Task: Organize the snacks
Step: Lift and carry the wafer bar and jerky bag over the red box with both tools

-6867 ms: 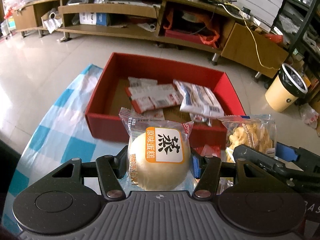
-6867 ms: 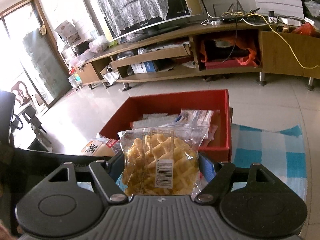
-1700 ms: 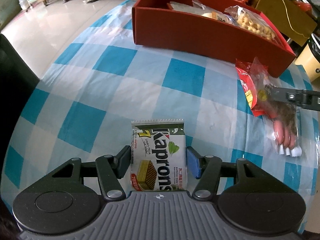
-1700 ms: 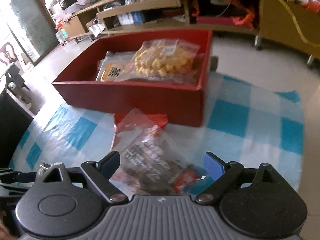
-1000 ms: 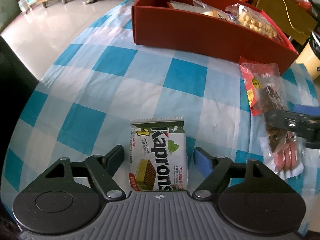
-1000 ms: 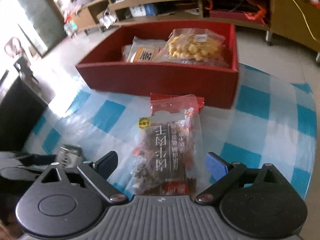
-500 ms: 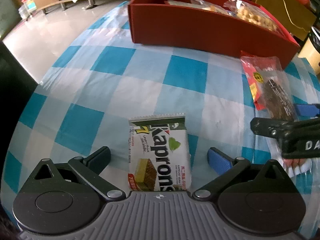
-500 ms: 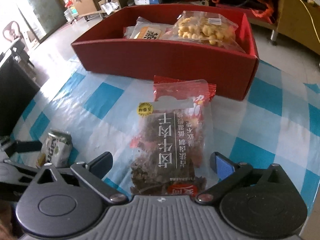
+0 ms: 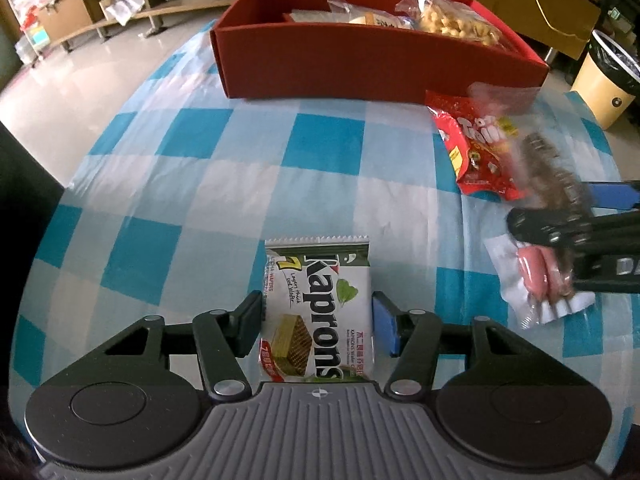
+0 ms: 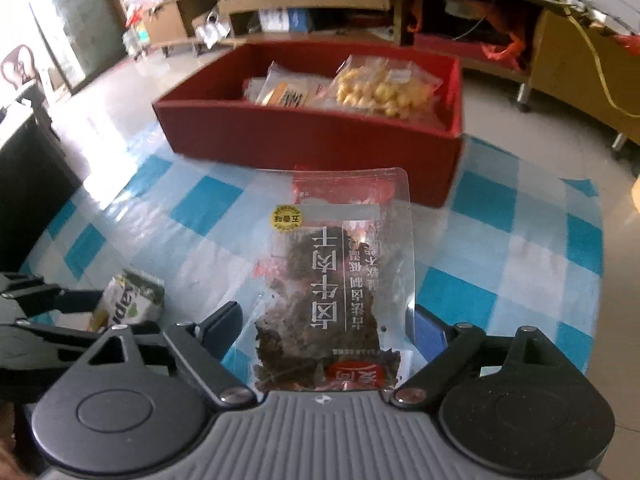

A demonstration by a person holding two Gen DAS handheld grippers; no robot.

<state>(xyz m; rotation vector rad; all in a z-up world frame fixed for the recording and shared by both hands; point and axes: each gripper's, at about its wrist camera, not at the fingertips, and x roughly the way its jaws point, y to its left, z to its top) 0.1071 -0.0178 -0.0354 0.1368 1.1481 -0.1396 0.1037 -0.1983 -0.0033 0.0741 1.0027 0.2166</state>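
While my two tools grip one packet each, the red box waits at the far edge of the checked surface.

Seen from my left wrist, my left tool [image 9: 317,326] is clamped on the Kaprons wafer packet [image 9: 318,308], its fingers pressed to both sides, low over the checked surface [image 9: 192,168]. The red box [image 9: 372,60] stands beyond, holding a bag of yellow puffs [image 9: 448,26]. A red candy bag [image 9: 476,152] and a sausage pack [image 9: 536,284] lie to the right. Seen from my right wrist, my right tool [image 10: 330,330] is closed on the clear jerky bag [image 10: 340,280], which is raised and tilted toward the box.
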